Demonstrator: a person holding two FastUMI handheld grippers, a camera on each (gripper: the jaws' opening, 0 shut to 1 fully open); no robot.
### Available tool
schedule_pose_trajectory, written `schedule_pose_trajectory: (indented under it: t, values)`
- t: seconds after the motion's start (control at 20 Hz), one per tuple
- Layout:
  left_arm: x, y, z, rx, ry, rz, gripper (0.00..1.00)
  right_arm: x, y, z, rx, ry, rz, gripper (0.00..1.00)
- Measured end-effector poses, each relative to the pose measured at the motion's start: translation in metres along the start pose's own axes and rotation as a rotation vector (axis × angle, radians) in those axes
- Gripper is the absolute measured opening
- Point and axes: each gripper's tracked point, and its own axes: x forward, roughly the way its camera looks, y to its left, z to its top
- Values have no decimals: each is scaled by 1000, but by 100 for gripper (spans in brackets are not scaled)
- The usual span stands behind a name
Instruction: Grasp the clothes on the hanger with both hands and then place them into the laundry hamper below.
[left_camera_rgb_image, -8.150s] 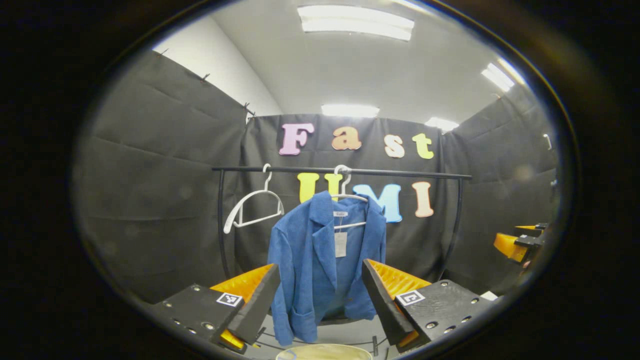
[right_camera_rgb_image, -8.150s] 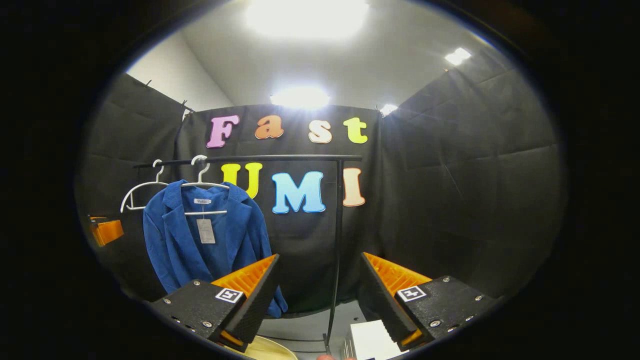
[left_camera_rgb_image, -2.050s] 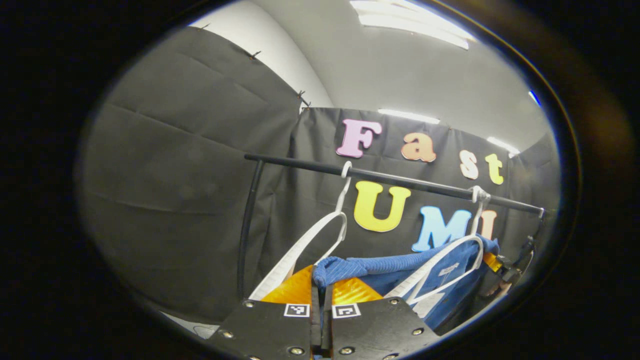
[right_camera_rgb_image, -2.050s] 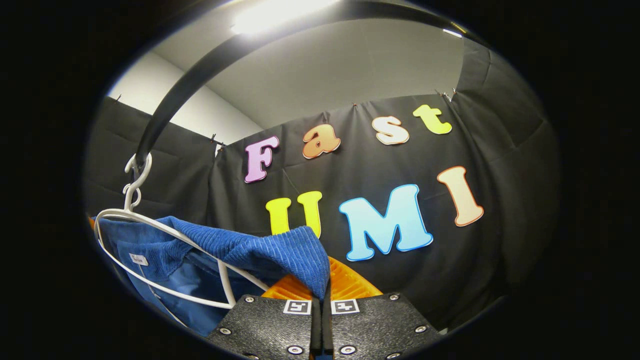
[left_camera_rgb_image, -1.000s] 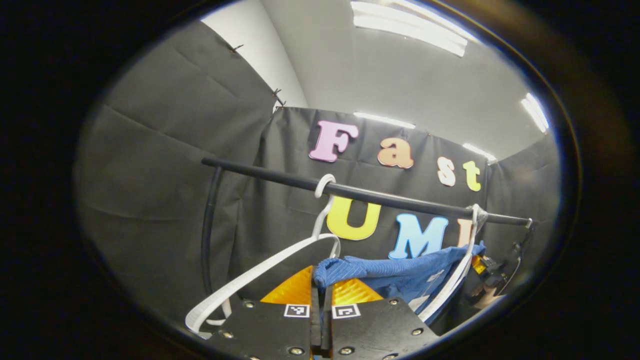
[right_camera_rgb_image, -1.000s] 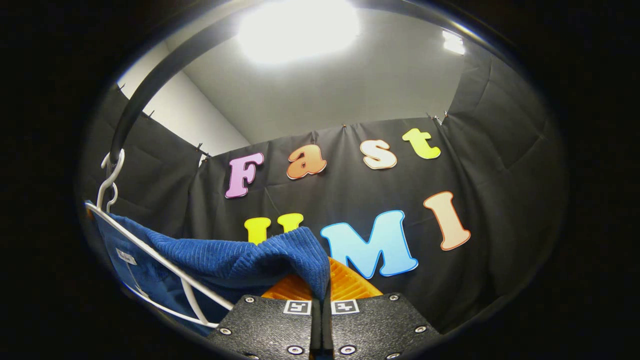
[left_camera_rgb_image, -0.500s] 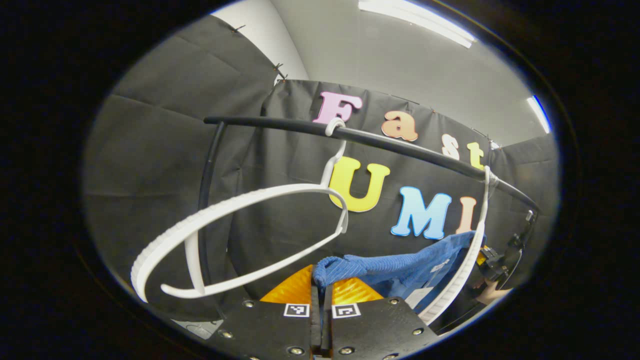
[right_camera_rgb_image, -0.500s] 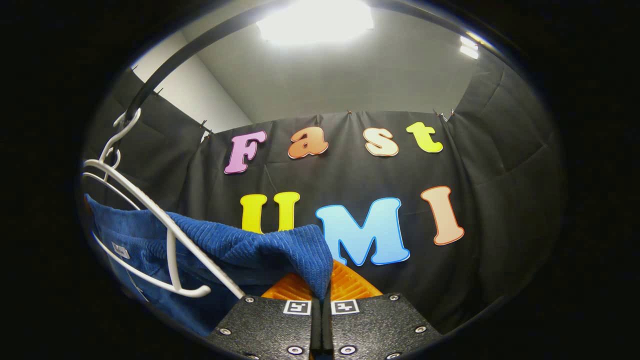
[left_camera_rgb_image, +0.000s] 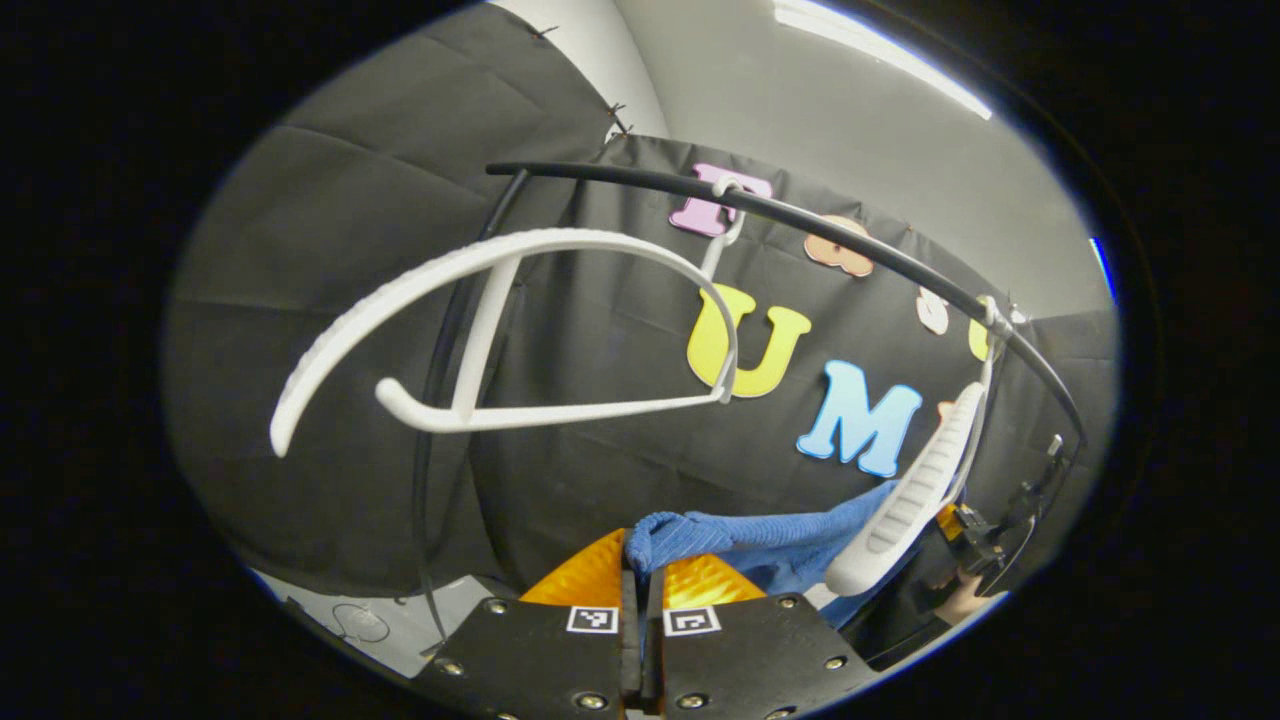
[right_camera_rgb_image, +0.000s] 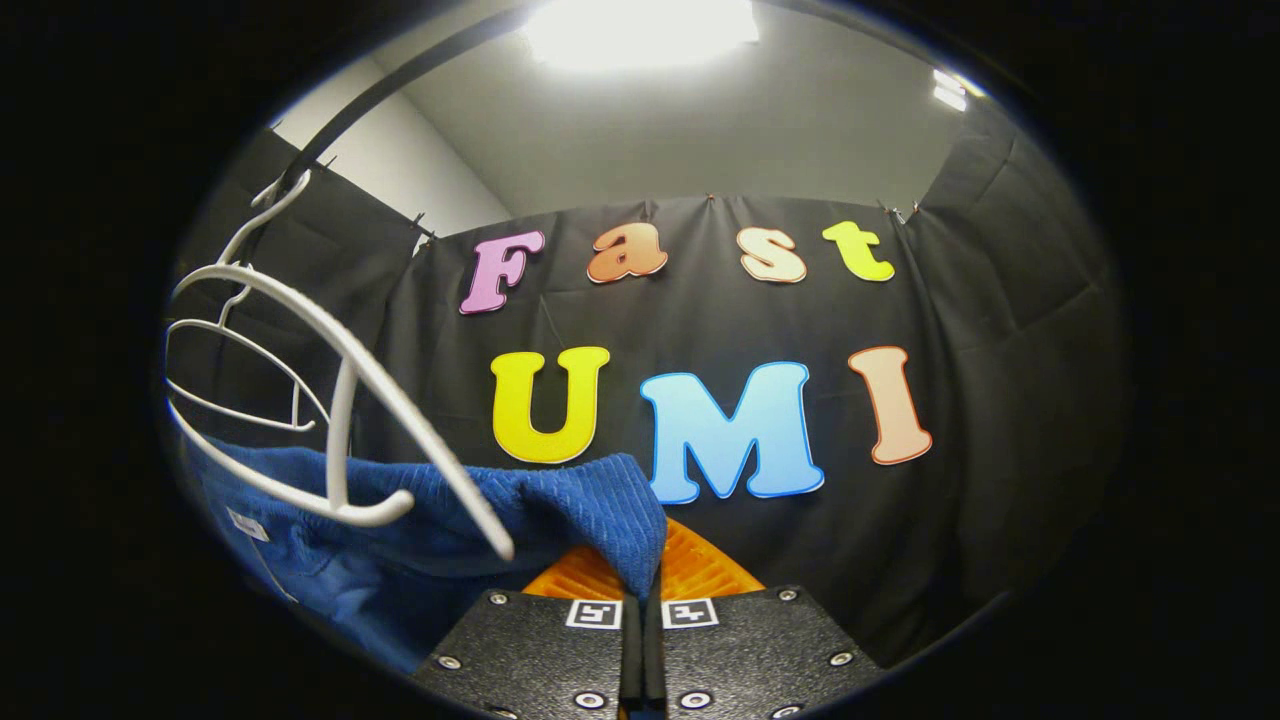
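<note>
The blue corduroy jacket (left_camera_rgb_image: 760, 535) is stretched between my two grippers, below the black rail (left_camera_rgb_image: 850, 245). My left gripper (left_camera_rgb_image: 640, 575) is shut on one shoulder of it. In the right gripper view my right gripper (right_camera_rgb_image: 642, 585) is shut on the other shoulder of the jacket (right_camera_rgb_image: 480, 520). The jacket's white hanger (right_camera_rgb_image: 340, 400) now stands free above the cloth, still hooked on the rail (right_camera_rgb_image: 330, 125). The right gripper (left_camera_rgb_image: 975, 530) and the hand holding it show at the far right of the left gripper view.
An empty white hanger (left_camera_rgb_image: 500, 330) hangs on the rail close in front of my left gripper. The jacket's own hanger (left_camera_rgb_image: 915, 490) hangs at the right. The rack's upright post (left_camera_rgb_image: 435, 420) runs down to the pale floor (left_camera_rgb_image: 370, 620).
Both grippers have sunk below the rail with the jacket held. The jacket has slid off its hanger, which now swings bare above the cloth. The empty hanger has risen in the left gripper view.
</note>
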Motion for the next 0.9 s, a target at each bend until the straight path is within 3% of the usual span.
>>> schedule_pose_trajectory:
  t: [0.2, 0.5, 0.7, 0.9]
  values:
    - [-18, -4, -17, 8, 15, 22, 1, -20, 0, -18, 9, 54, 11, 0]
    - [-87, -2, -11, 78, -12, 26, 2, -72, 3, -24, -9, 116, 15, 0]
    - [-105, -4, 3, 114, -27, -1, 2, -119, 6, -5, -30, 134, -28, 0]
    - [-152, -8, 13, 139, -37, -59, 2, -166, 14, 22, -50, 143, -90, 0]
